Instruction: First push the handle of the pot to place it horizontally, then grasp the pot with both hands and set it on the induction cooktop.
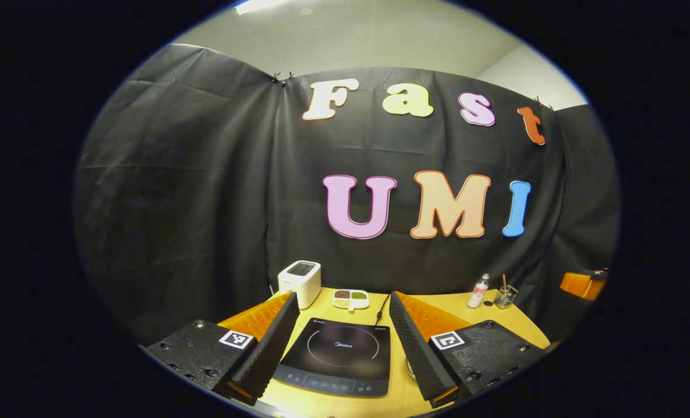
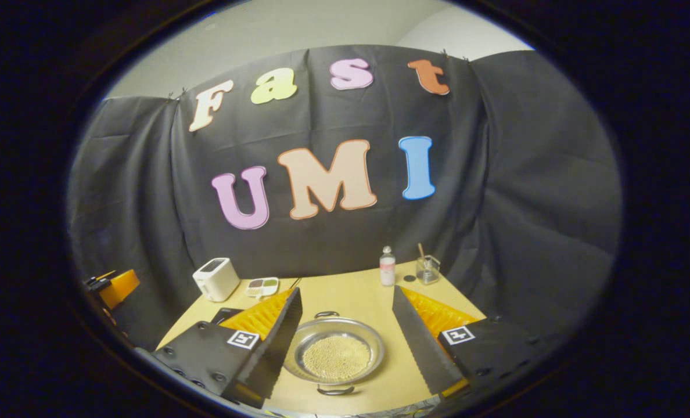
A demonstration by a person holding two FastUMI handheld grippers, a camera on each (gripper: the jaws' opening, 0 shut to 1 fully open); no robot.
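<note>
**Both claws hanging open over the surface, pot and cooktop untouched**

In the left gripper view, the left claw (image 1: pixel 342 339) is spread wide open with nothing in it, hovering above the cooktop (image 1: pixel 339 355), which lies flat on the wooden surface (image 1: pixel 496 316). Further back there's a white toaster (image 1: pixel 300 282), a small divided dish (image 1: pixel 351 299) with stuff in it, a little bottle (image 1: pixel 478 291) and a glass jar (image 1: pixel 505 296) with a stick in it.

In the right gripper view, the right claw (image 2: pixel 345 342) is also wide open and holding nothing. The pot (image 2: pixel 334 349) sits on the surface right between its fingers, not touched by either one. It's a shallow metal pot with something grainy inside, one handle on its far side and one on its near side. The cooktop peeks out just left of it.
</note>
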